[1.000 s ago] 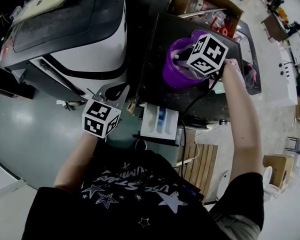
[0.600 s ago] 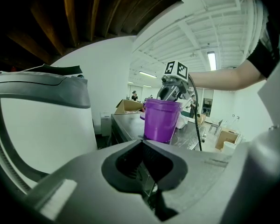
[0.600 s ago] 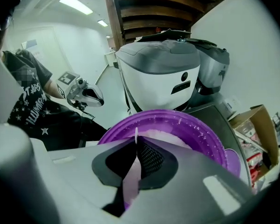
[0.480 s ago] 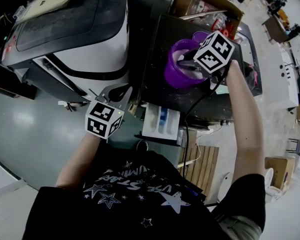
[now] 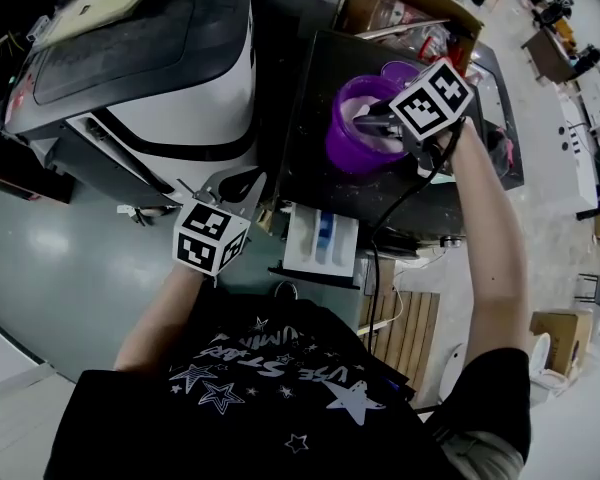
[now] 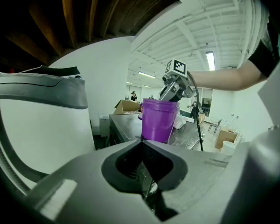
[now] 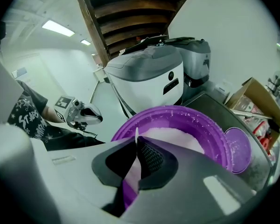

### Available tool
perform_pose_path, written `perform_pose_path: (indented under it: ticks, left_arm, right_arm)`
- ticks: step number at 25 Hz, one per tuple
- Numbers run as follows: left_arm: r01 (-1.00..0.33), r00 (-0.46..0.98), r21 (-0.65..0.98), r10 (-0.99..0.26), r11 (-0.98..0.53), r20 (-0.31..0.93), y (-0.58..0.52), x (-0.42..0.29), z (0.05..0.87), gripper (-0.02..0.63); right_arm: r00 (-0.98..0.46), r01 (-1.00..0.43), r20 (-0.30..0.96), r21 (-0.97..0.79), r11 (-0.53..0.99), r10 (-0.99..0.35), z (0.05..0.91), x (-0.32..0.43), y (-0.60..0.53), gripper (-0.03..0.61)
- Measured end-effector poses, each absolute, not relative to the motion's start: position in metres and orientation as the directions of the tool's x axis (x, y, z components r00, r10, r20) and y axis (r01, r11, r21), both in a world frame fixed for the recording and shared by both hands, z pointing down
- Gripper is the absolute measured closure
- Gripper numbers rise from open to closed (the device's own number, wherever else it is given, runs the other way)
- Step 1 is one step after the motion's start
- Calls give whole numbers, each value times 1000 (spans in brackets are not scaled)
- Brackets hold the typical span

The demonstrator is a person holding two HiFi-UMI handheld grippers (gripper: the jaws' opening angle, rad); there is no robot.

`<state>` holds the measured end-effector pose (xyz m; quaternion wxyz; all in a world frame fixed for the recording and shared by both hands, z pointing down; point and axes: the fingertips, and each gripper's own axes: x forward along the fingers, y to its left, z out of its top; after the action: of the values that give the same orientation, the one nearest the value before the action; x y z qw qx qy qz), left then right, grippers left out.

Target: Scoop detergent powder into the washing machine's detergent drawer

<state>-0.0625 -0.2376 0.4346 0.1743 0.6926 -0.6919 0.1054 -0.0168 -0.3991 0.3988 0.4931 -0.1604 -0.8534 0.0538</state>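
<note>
Detergent powder [image 7: 177,136] lay white and heaped in the purple bucket [image 7: 212,125] on the bench [image 5: 310,158]. The right gripper [image 7: 136,146] had its fingers clamped on a thin white handle [image 7: 136,133]; the left gripper [image 6: 142,146] had its fingers closed, empty.

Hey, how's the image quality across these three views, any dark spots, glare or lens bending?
Head view: strong fisheye bending, with the washing machine dim at upper left. Left gripper view: upper left nearly black, ceiling light blown out, purple bucket sharp. Right gripper view: black corners; the thin white strip in the jaws looks soft.
</note>
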Motion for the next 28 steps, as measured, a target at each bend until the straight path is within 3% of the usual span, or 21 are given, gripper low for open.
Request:
perform_pose_path:
  ticks: [12,21,28]
  left_arm:
    - [-995,55,99,-922,-18,384,-237,-60,441,614]
    - [-990,130,106,-913,-96,387,-232,-65,444,614]
    - [-981,185,119,-903,-150,389,-228,-66,446,614]
  right_arm:
    - [-601,-19,745,-375,927,289,379,-23,-412,543]
    - [-760,-249,641,-443,861,110,356,-16,-437,543]
    - [-887,-314,461,-558,768,-28,331,5,-446,543]
